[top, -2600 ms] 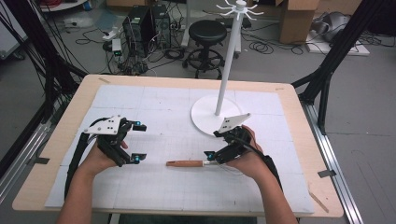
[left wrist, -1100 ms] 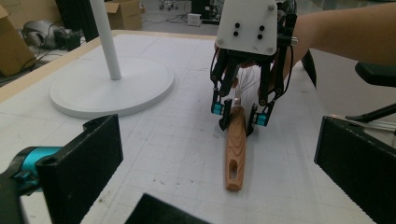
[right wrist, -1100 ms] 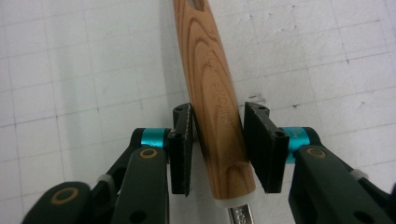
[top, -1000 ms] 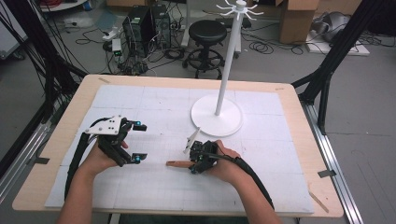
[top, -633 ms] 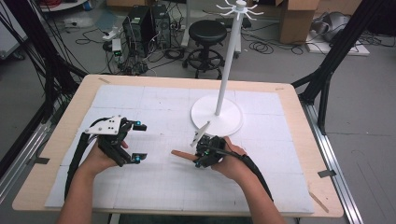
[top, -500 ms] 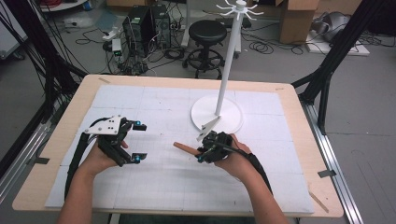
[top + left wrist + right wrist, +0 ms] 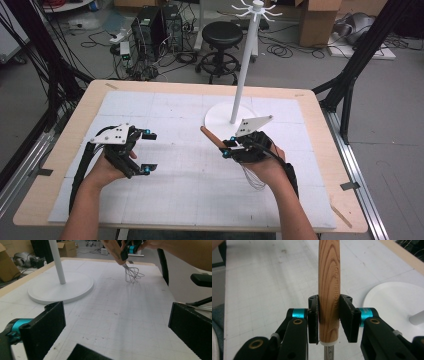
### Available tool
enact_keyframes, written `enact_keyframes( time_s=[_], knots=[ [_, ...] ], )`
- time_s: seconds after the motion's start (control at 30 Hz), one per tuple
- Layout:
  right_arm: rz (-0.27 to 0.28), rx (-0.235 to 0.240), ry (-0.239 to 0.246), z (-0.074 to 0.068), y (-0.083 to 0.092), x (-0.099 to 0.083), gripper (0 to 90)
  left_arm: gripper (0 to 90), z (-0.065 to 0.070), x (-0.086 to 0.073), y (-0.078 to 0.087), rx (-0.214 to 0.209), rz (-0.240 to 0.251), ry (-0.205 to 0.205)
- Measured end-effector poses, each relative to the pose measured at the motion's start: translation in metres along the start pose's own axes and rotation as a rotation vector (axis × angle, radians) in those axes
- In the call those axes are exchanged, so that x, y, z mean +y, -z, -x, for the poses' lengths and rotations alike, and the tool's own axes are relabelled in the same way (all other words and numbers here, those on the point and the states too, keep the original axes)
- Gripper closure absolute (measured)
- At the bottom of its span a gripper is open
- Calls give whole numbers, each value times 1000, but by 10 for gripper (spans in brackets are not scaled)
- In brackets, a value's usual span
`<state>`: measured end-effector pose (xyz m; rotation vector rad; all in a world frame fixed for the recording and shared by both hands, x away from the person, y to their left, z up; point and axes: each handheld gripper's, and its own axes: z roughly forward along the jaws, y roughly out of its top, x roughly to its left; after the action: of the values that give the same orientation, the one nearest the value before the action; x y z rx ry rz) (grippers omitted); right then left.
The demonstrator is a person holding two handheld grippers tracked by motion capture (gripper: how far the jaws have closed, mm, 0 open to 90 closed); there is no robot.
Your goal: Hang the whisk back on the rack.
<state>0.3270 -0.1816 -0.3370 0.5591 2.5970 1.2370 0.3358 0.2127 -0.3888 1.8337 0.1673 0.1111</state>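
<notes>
A whisk with a wooden handle and a wire head hangs off the mat, tilted, handle end toward the white stand. My right gripper is shut on the handle near the wire end. In the right gripper view the pads press both sides of the handle. In the left gripper view the whisk's wires hang below the right gripper. My left gripper rests at the left of the mat, open, nothing between its fingers.
A white hook stand with a round base and a tall pole stands at the back middle of the white gridded mat. The wooden table edge frames the mat. A stool and cables lie on the floor beyond.
The right gripper has closed on the whisk where it lay flat, then lifted it and carried it toward the stand's base. The left hand has not moved.
</notes>
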Motion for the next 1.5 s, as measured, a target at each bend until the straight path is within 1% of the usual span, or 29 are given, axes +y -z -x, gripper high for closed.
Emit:
enact_keyframes(
  time_s=[0.07,0.13,0.17,0.2,0.33,0.43,0.57,0.67,0.83,1.0,1.17,1.27,1.33,1.5],
  knots=[
    [36,-4,-12,2,7,0,707,16,0,0,0,1,0,1],
    [56,-7,-22,4,13,0,707,16,0,0,0,0,1,2],
    [83,-9,-21,6,18,0,706,17,0,0,0,0,1,1],
    [94,-13,-32,7,22,0,706,17,0,0,0,0,-2,-1],
    [143,-31,-52,12,37,0,707,16,0,0,0,-1,-3,-3],
    [191,-36,-72,17,49,-1,707,17,0,0,0,0,0,1],
    [234,-49,-96,23,60,-1,707,16,0,0,0,3,-1,0],
    [267,-57,-103,26,67,0,707,17,0,0,1,5,0,1],
    [293,-62,-107,27,73,3,707,16,-1,0,1,6,1,-1],
    [306,-68,-98,28,75,5,707,16,-1,0,1,6,3,0],
    [315,-74,-104,29,80,4,707,17,-1,0,1,4,0,-1],
    [324,-86,-110,30,85,4,707,16,-2,0,1,0,3,0],
    [331,-93,-114,32,89,5,707,16,-2,-1,1,4,4,0],
    [343,-117,-115,38,101,11,707,16,-3,-2,2,3,7,4]
  ],
)
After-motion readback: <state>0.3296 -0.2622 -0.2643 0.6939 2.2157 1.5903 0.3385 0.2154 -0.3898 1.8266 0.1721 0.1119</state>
